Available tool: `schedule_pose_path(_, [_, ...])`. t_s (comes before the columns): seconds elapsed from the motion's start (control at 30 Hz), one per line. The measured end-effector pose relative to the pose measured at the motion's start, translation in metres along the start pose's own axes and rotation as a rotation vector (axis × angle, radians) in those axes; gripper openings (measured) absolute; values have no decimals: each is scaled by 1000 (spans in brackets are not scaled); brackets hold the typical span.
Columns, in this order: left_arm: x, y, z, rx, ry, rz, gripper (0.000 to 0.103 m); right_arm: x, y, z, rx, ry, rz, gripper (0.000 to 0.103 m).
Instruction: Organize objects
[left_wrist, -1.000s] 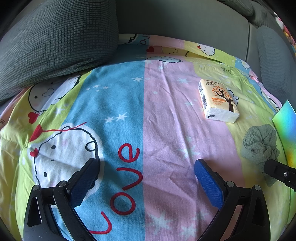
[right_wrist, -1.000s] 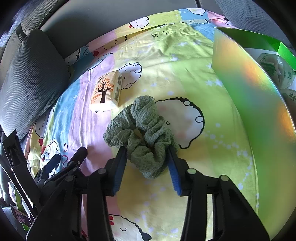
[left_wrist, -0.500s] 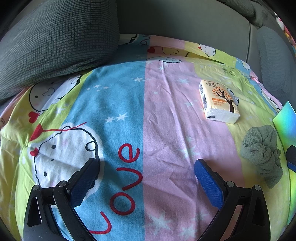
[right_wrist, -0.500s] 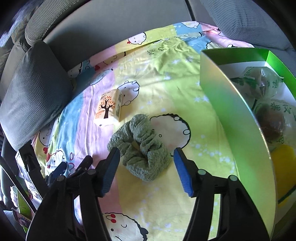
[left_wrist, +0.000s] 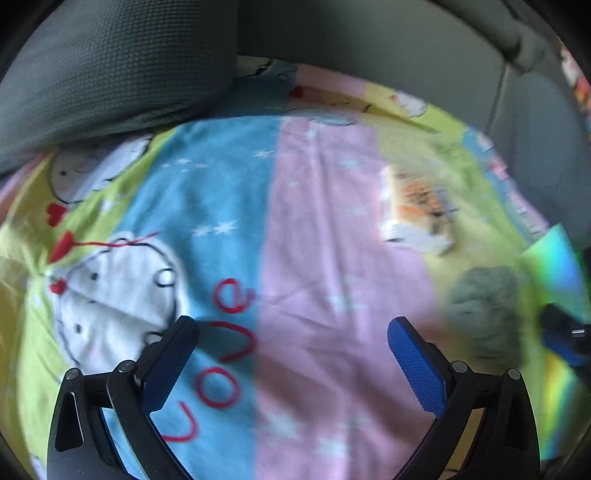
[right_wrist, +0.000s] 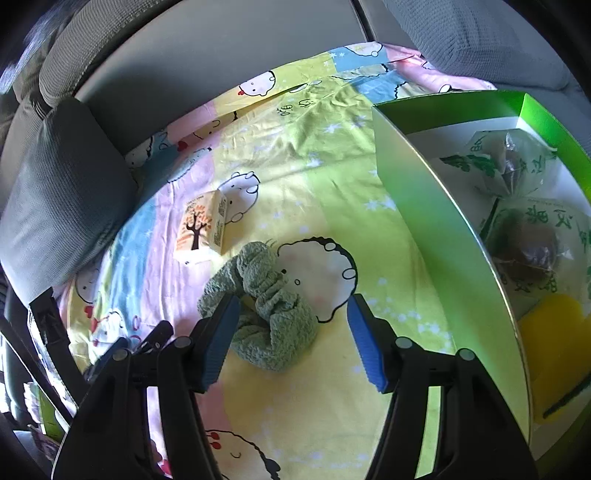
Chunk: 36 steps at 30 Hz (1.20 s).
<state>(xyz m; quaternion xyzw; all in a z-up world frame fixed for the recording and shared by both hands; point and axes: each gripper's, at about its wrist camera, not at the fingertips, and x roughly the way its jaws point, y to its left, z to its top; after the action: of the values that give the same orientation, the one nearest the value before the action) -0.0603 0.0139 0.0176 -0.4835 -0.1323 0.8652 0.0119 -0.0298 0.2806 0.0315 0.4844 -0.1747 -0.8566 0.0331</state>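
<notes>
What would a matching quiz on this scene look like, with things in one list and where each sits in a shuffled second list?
Things:
1. green cloth
2. tissue pack
3. wrapped snacks
4. grey cushion

Places:
A. inside the green box
B. lying loose on the sheet, in front of the open right gripper
C. on the sheet, just beyond the cloth
D. at the sheet's far left edge, against the sofa back

Pairs: 1-B, 2-C, 3-A, 4-D
</notes>
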Motion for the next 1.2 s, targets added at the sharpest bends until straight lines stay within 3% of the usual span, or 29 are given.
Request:
schedule_pose_path(0.07, [-12,-7,0,-8,-20,-101,102,0,-2,2,11,0,25,60])
schedule_pose_path(0.13, [-18,-19,-1,37,-28,-149,101,1,-4,3,26,3,43,60])
schedule_pose_path(0.2, [-21,-36,-4,105,-30,-175,84,5,-5,4,40,12,58,60])
schedule_pose_path(0.3, [-14,-52,-4,138,21,-230,69,10,-7,7,56,23,71,59])
schedule_pose_path(0.4, [-9,-65,-8,174,47,-271,66,15,-11,11,85,25,86,55])
schedule_pose_path(0.53, [2,-80,-10,218,80,-303,60,33,-14,12,108,73,104,43])
schedule_pose_path(0.6, [10,-83,-11,206,114,-335,43,41,-16,12,126,95,136,37])
schedule_pose_path(0.7, [16,-89,-14,213,150,-381,28,47,-15,11,138,108,183,23])
schedule_pose_path(0.9, [-9,-106,-13,287,87,-383,26,45,-17,9,171,124,280,14])
schedule_pose_path(1.0, [-39,-122,-11,351,11,-388,26,18,-18,11,168,60,359,14])
schedule_pose_path(1.2, [-88,-159,-11,469,-100,-422,26,-46,-31,11,170,-121,419,15])
